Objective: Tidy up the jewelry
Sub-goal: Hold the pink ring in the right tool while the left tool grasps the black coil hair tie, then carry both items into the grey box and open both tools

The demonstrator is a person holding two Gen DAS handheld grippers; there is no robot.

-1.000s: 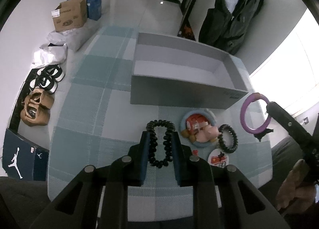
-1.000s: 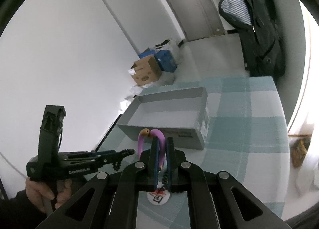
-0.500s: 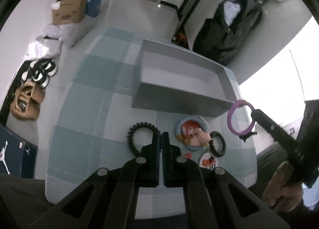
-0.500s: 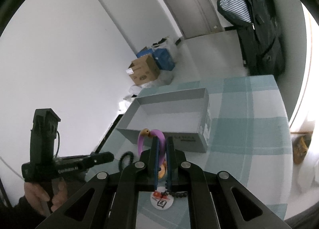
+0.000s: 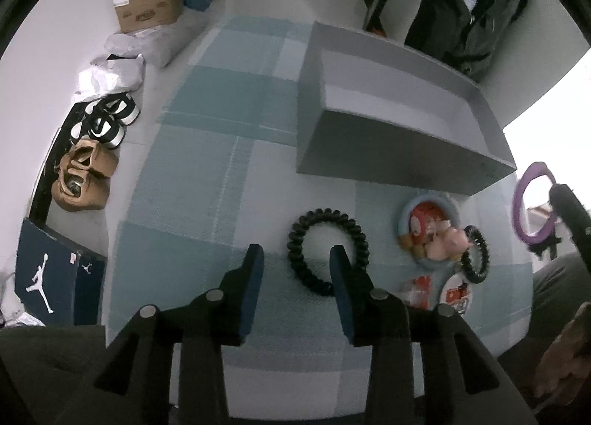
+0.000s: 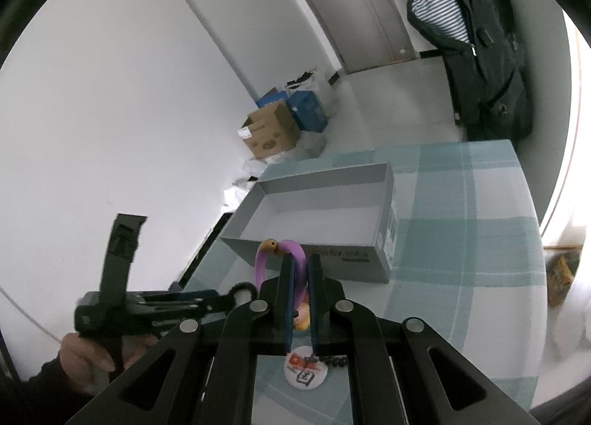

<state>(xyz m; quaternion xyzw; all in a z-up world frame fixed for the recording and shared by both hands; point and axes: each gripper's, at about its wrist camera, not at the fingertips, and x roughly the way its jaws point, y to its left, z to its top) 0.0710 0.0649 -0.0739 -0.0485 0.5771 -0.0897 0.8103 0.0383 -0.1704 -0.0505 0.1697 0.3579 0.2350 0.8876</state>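
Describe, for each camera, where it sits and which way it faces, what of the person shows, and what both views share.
Left wrist: on the left gripper, looking steeply down at the black coil bracelet; its jaws are opening, nothing gripped.
Right wrist: on the right gripper, shut on the purple ring, facing across the table; a hand shows.
Shared: the grey box.

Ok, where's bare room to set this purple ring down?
Inside the grey box, which looks empty, and the checked cloth left of it. It is crowded below the box's right end, around the black coil band and the blue dish.
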